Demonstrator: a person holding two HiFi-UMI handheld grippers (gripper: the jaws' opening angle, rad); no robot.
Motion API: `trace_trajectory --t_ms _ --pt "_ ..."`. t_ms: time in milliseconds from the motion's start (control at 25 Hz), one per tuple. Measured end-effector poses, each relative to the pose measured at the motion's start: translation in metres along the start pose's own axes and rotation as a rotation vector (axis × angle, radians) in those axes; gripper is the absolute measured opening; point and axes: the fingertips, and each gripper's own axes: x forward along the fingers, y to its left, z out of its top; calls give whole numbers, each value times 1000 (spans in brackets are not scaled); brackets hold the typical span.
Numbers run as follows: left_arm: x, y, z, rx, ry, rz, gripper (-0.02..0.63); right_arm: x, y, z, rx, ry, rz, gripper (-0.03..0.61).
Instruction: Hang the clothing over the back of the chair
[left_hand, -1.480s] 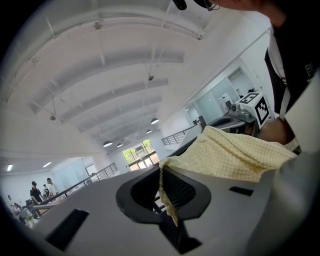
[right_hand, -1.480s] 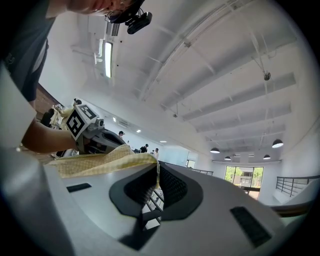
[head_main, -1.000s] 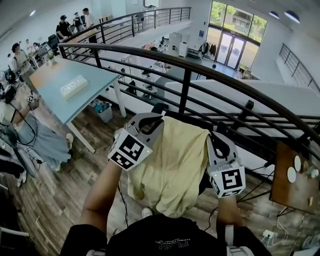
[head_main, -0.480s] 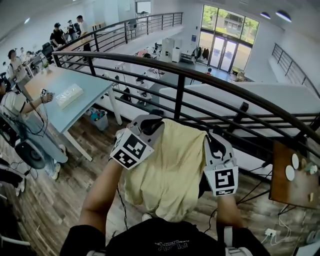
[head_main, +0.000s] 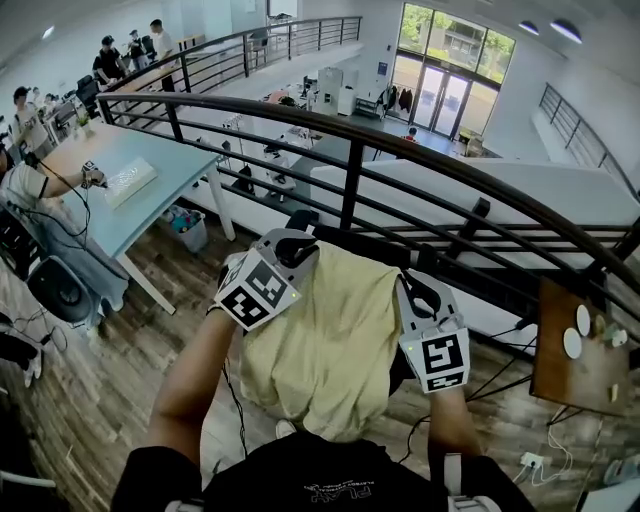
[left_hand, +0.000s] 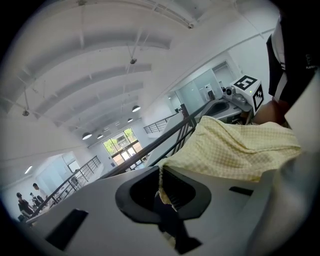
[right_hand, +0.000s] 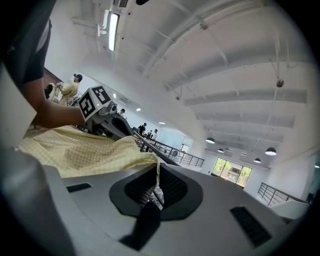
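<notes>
The left claw (head_main: 297, 242) and the right claw (head_main: 417, 287), seen from the head view, were each closed on an upper corner of the clothing (head_main: 330, 350). The pale yellow garment was stretched between them in front of the person's chest, just short of the black railing (head_main: 350, 185), with its lower part hanging loose toward the floor. A dark shape (head_main: 300, 217) peeking above the cloth's top edge may have been the chair back, but the garment covered too much to be sure. In the left gripper view the left claw (left_hand: 162, 192) had its ribbed pads pinched on a thin fold of hem, and the checked cloth (left_hand: 235, 145) ran off from there in soft sagging creases. In the right gripper view the right claw (right_hand: 156, 192) was likewise clamped on a narrow bit of edge, with the fabric (right_hand: 85, 150) trailing away in a slack sheet. Judging from those folds, the garment was light, thin and entirely limp, so it would drape wherever it was lowered and might slide off a smooth chair back if laid unevenly. The two top corners, taken well apart, looked the right places to hold, though so slim a pinch could let the hem slip out.
</notes>
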Motion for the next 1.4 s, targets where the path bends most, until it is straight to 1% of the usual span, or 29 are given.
trace_trajectory --t_ms 120,320,360,400,480,520,560,600,720,840,960,1120,1240,1400 --pt "5 -1 0 9 -6 -13 31 4 5 -8 -20 39 41 28" --pt "8 -8 -7 44 40 -20 41 2 17 -17 -37 98 120 28" --pt "8 -8 -9 45 47 -21 50 2 19 -19 -39 111 135 28" --pt "8 -8 -10 45 54 -24 74 3 20 -22 -39 121 147 29" --pt "11 -9 -14 49 76 -25 137 3 20 -27 -38 134 162 38" --pt "14 -10 -16 52 87 -24 158 2 19 -30 -35 139 165 66" --pt "16 -11 -19 52 95 -22 167 1 17 -33 -28 142 165 114" --pt "17 -12 -20 50 98 -21 168 1 16 -35 -17 144 166 124" --pt "15 -10 -22 33 93 -23 172 -2 12 -39 12 143 165 126" --pt "13 -12 -24 29 92 -66 170 -3 8 -39 18 137 153 124" --pt "13 -20 -34 63 144 -124 170 -1 11 -36 13 135 144 124" --pt "12 -28 -42 84 194 -157 170 -1 12 -33 18 144 127 124" --pt "9 -24 -42 79 197 -143 170 -1 10 -29 21 133 118 124" --pt "5 -17 -38 63 169 -105 169 0 12 -26 28 122 102 124"
